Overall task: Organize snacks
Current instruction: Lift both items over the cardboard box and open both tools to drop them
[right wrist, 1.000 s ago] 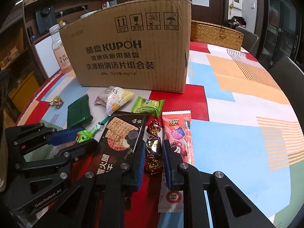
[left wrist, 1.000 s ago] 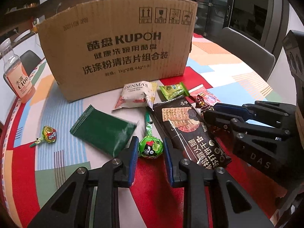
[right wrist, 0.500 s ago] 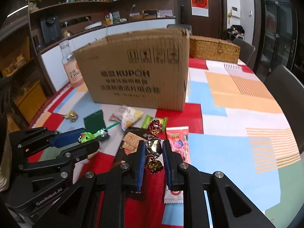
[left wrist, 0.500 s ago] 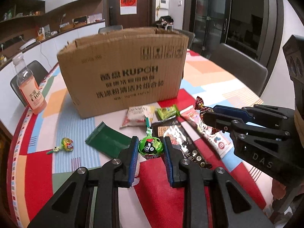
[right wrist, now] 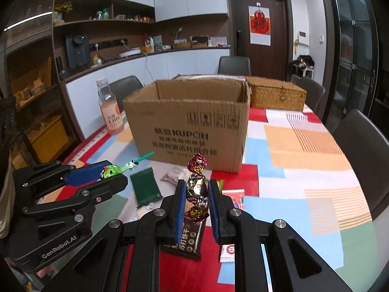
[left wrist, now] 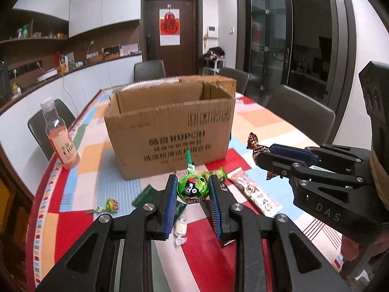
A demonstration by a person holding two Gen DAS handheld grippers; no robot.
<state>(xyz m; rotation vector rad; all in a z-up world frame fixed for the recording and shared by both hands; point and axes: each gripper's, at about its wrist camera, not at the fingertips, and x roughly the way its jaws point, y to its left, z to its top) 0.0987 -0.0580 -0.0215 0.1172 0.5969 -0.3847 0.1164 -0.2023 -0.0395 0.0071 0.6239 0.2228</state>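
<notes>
Since a second ago we have lifted both claws off the table, so the cardboard box (left wrist: 170, 131), which then filled the top of each frame as a blank wall, now sits lower, in the middle, and shows its open top. That means both pickups are done, and we judge the next step is carrying the sweets over the rim. Our left claw (left wrist: 192, 192) is clenched on a green lollipop (left wrist: 193, 189), low in the centre of its frame, stick pointing up toward the box. Our right claw (right wrist: 197, 194) grips a foil-wrapped candy (right wrist: 197, 187), red and gold with twisted ends, low in the centre of its frame. A cracker pack (right wrist: 188, 239), a green packet (right wrist: 145, 188) and a small lollipop (left wrist: 111, 205) lie on the bright tablecloth (right wrist: 304, 150) below.
</notes>
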